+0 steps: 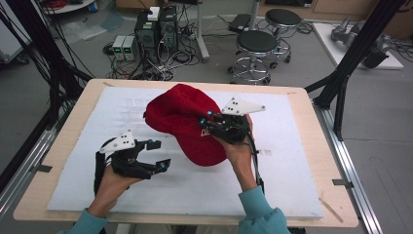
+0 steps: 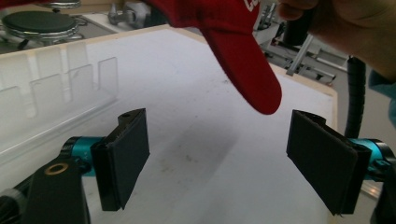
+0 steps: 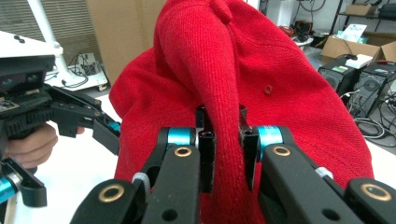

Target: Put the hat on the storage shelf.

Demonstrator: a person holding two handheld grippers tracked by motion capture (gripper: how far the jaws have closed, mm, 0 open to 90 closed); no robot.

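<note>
Black jaws of the right tongs stand nearly together in the right gripper view, pinching a fold of the red knit cap between them; the fold runs up between the pads to the button on the crown. In the high view these right tongs sit at the cap's near right side, just behind the white lettering on its front, and the cap lies over the middle of the white mat on the worktop, partly lifted by that pinch.

From the left gripper view, the left tongs are spread wide and hold nothing. The cap's brim hangs down and toward them, its rounded tip just above and between the two pads, a little nearer the right-hand one, and clear of both. Its shadow falls on the mat below, so the brim is off the surface.

The cap's long axis runs from the crown at the far left to the brim pointing toward the person, roughly at the gap between the two hands. In the high view the left tongs lie just left of the brim's edge, jaws facing it. My judgement is that the free left tongs are the ones placed to take the brim, and need only a short advance rightward and slightly up to bring it between the pads.
</note>
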